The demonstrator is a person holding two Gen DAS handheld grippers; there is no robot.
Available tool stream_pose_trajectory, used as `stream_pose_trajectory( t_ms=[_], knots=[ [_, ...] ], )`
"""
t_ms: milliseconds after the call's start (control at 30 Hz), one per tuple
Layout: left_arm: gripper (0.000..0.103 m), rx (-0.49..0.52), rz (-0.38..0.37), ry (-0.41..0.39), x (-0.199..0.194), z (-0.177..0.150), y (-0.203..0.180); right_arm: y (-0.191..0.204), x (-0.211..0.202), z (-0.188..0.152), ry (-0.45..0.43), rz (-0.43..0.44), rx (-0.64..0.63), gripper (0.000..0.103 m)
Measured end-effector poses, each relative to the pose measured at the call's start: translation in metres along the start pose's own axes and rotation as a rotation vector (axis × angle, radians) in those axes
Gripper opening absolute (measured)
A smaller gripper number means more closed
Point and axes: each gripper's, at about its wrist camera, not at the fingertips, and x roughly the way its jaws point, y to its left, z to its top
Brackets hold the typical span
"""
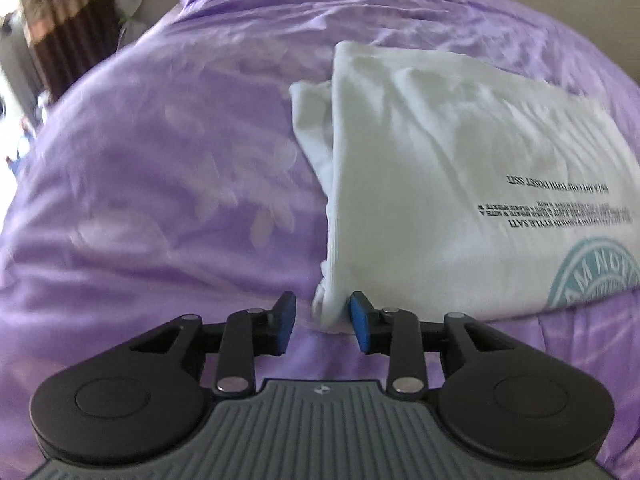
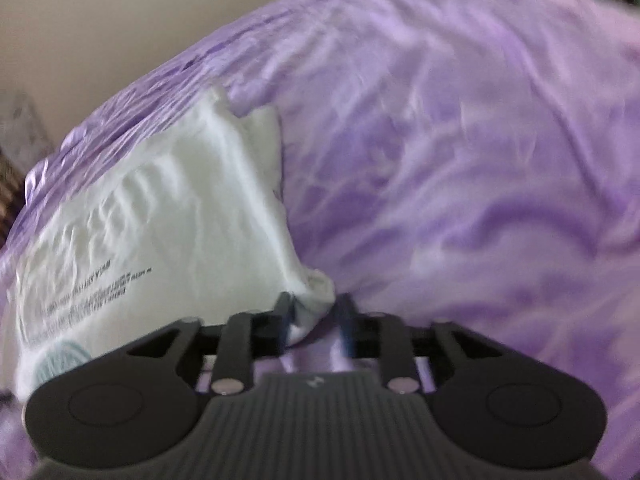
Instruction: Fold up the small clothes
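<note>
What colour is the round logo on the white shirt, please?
Teal logo on the shirt, clearest in the left wrist view.

A white shirt (image 1: 440,168) with black lettering and a teal round emblem lies on a glossy lilac bedspread (image 1: 160,160) with pale flowers.

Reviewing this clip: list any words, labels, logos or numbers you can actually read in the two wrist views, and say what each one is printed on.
White shirt, teal round emblem: upside down and cut off at the frame edge; only "AM NO" can be made out.
White shirt, black printed lines: upside down, too small and blurred to read.
Same shirt in the right wrist view: black lines, motion-blurred, unreadable.
Left gripper body: a small embossed mark, no letters.
Purple bedspread: no text.
</note>
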Motion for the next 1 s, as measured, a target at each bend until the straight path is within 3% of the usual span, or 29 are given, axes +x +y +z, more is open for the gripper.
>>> stream_pose_trajectory(
  t_ms=[33,267,467,600,767,867,1000],
  knots=[
    [0.039,0.026,0.016,0.000,-0.004,0.004,-0.003,0.000,-0.005,0.004,-0.007,0.004,-0.018,0.039],
    [0.036,0.199,0.033,-0.057,-0.031,0.047,-0.040,0.021,-0.022,0.042,-0.007,0.040,-0.179,0.043],
    [0.036,0.196,0.092,-0.133,-0.018,0.080,-0.072,0.027,0.008,0.071,-0.069,0.094,-0.191,0.042],
    [0.037,0.217,0.041,-0.167,-0.004,0.090,-0.089,0.028,0.038,0.083,-0.042,0.097,-0.205,0.042],
    [0.034,0.261,0.010,-0.112,0.022,0.098,-0.111,0.013,0.083,0.091,0.072,0.158,-0.095,0.037],
    [0.021,0.267,-0.030,-0.071,0.036,0.098,-0.119,0.003,0.102,0.089,0.102,0.199,-0.047,0.037],
    [0.021,0.291,-0.045,-0.077,0.047,0.097,-0.125,-0.013,0.124,0.085,0.117,0.283,0.066,0.032]
  ],
)
